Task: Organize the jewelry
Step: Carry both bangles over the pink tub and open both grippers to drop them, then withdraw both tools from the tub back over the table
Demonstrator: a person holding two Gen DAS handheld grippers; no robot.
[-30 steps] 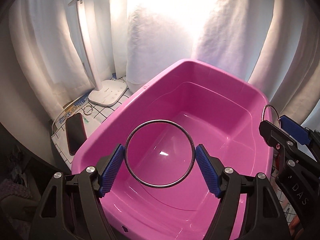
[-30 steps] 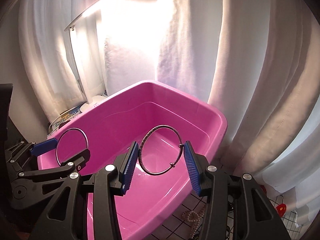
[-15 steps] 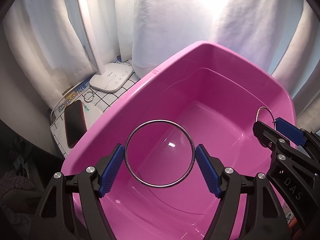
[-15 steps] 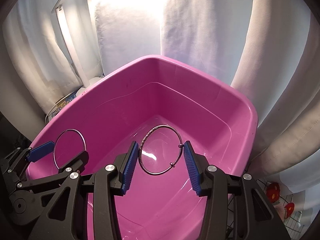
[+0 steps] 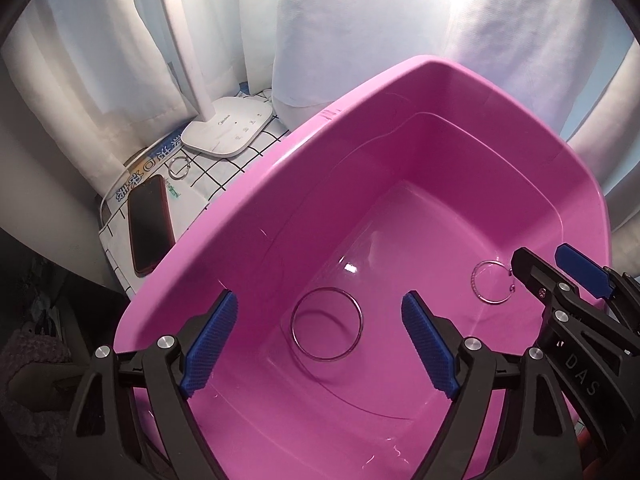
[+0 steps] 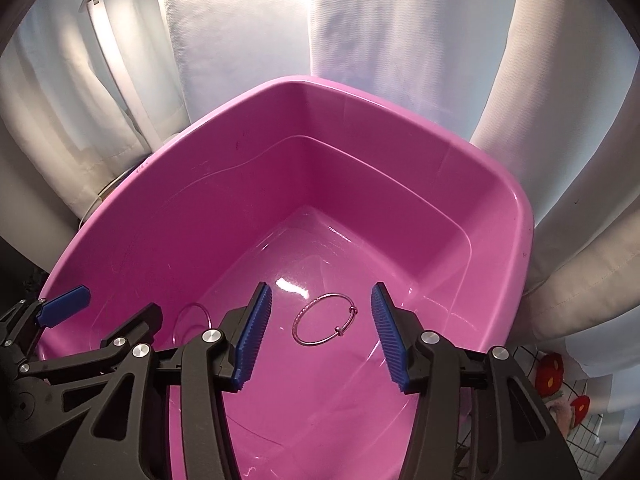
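Note:
A pink plastic tub (image 5: 256,184) fills both views. A plain metal bangle (image 5: 327,357) lies flat on the tub floor, below my open left gripper (image 5: 320,344). A second bangle with small beads (image 6: 305,336) lies on the tub floor below my open right gripper (image 6: 320,332); it also shows in the left wrist view (image 5: 476,286). The plain bangle shows partly in the right wrist view (image 6: 191,309), behind the left gripper. The right gripper shows at the right of the left wrist view (image 5: 540,270). Both grippers are empty and hover over the tub.
Left of the tub, a white lamp base (image 5: 228,130), a dark phone (image 5: 150,230) and a small ring (image 5: 179,168) lie on a grid-pattern cloth. White curtains hang behind. Red-spotted items (image 6: 552,372) lie at the right edge.
Both grippers have opened and let go of their bangles, which now lie on the tub floor. Both views have tilted further down into the tub.

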